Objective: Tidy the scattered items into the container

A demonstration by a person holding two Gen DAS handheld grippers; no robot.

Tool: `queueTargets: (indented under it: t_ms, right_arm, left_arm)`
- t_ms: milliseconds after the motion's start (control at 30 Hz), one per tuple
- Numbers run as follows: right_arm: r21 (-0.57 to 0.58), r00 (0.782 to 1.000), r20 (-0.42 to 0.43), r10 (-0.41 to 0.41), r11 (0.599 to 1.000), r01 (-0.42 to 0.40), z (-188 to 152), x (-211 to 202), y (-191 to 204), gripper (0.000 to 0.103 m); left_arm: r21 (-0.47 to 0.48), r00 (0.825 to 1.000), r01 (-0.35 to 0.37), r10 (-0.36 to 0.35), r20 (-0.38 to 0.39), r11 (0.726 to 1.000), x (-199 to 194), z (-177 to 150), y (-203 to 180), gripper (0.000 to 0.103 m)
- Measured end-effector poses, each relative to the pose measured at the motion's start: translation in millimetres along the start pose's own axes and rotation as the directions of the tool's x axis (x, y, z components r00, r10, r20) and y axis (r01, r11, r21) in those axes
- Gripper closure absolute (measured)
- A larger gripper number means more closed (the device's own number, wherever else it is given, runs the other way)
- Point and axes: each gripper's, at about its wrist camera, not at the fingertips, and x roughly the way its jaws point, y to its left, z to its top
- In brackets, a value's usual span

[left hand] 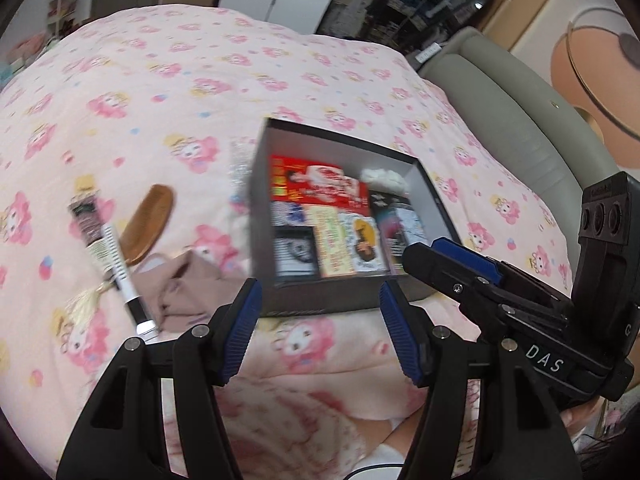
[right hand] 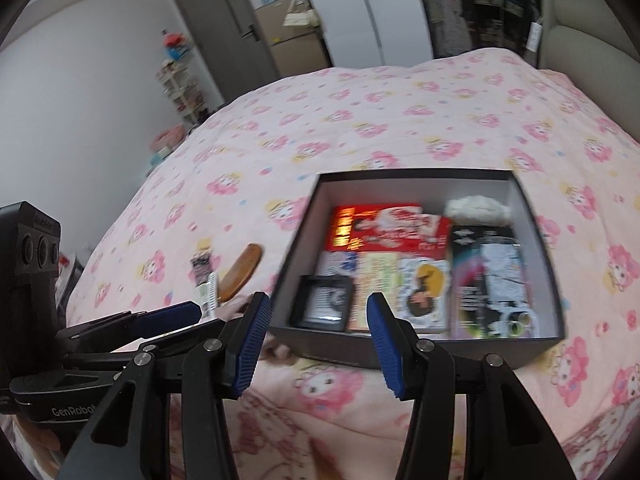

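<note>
1. Bedroom; bed (left hand: pixel 160 80) with a pink cartoon-print quilt carries everything. Grey headboard at the right of the left wrist view, door and wardrobe behind.
2. Container: dark open box (left hand: pixel 332 304) on the quilt, already part filled: red packet (right hand: pixel 384 228), small black-framed item (right hand: pixel 324 304), printed cards, a white fluffy piece in the far corner.
3. Loose items lie outside the box, on its left side: wooden comb (left hand: pixel 148 224), a black-and-white brush-like stick (left hand: pixel 120 276) touching the comb, a dark patterned packet (left hand: pixel 86 212) just beyond it, a mauve cloth (left hand: pixel 180 284) beside the box's near corner. A silvery strip lies against the box's left wall; too blurred to name.
4. Left tongs (left hand: pixel 316 332): wide open, nothing between the pads, above the quilt just short of the box's near wall.
5. Right tongs (right hand: pixel 314 344): wide open too, empty, over the box's near edge.
6. Step, as I read it: between picks, nothing carried, both views motion-blurred.
7. Next move likely calls for the left tongs to swing toward the comb/brush cluster. Pieces overlap, so pick the top one, close across its narrow width, then carry it over the box wall.
</note>
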Motion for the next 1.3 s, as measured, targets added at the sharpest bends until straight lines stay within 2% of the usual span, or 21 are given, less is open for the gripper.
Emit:
queueTargets:
  t_ms: [367, 533, 633, 700, 800, 933, 1033, 1133, 1200, 1300]
  right_arm:
    - [-0.117, 0.99, -0.119, 0.072, 0.989, -0.086, 1.7, 60.7, 64.8, 0.056]
    - [-0.13, 0.97, -0.218, 0.105, 0.982, -0.135, -1.5, 101.1, 85.7, 0.056]
    - [-0.125, 0.955, -0.268, 0.13, 0.978, -0.169, -2.3, 123.2, 95.9, 0.056]
    - [-0.141, 0.944, -0.301, 0.137, 0.972, -0.186, -3.0, 138.6, 104.3, 0.056]
    - [-0.183, 0.926, -0.356, 0.127, 0.962, -0.202, -6.9, 160.8, 115.8, 0.056]
    - [-0.222, 0.886, -0.448, 0.121, 0.945, -0.242, -14.3, 195.7, 127.1, 0.056]
    - [-0.236, 0.852, -0.511, 0.117, 0.934, -0.27, -19.4, 218.9, 130.5, 0.056]
    - [-0.235, 0.817, -0.567, 0.108, 0.929, -0.285, -23.1, 241.8, 131.5, 0.056]
    - [-0.224, 0.799, -0.593, 0.102, 0.932, -0.285, -26.0, 256.3, 131.2, 0.056]
    - [-0.196, 0.784, -0.612, 0.105, 0.94, -0.279, -30.5, 270.3, 131.1, 0.056]
  left_arm:
    - [-0.155, 0.997, -0.071, 0.074, 0.013, 0.985, -14.9, -18.6, 84.2, 0.041]
    - [-0.22, 0.996, -0.084, 0.086, 0.0, 0.972, -9.1, -25.3, 126.0, 0.04]
    - [-0.262, 0.992, -0.121, 0.124, -0.003, 0.958, -5.0, -25.6, 151.4, 0.04]
    - [-0.308, 0.992, -0.121, 0.123, -0.012, 0.944, 0.9, -24.6, 173.0, 0.04]
    - [-0.383, 0.997, -0.076, 0.068, -0.033, 0.92, 15.9, -22.2, 207.2, 0.04]
    - [-0.412, 0.995, -0.01, -0.033, -0.097, 0.911, 47.4, -17.9, 234.5, 0.042]
    - [-0.426, 0.971, 0.026, -0.125, -0.206, 0.904, 77.5, -14.3, 251.3, 0.046]
    - [-0.427, 0.949, 0.064, -0.187, -0.253, 0.902, 92.8, -8.4, 258.4, 0.048]
    - [-0.413, 0.942, 0.082, -0.206, -0.265, 0.907, 99.8, -4.7, 256.0, 0.049]
    - [-0.402, 0.932, 0.081, -0.212, -0.293, 0.912, 115.7, -0.1, 250.9, 0.051]
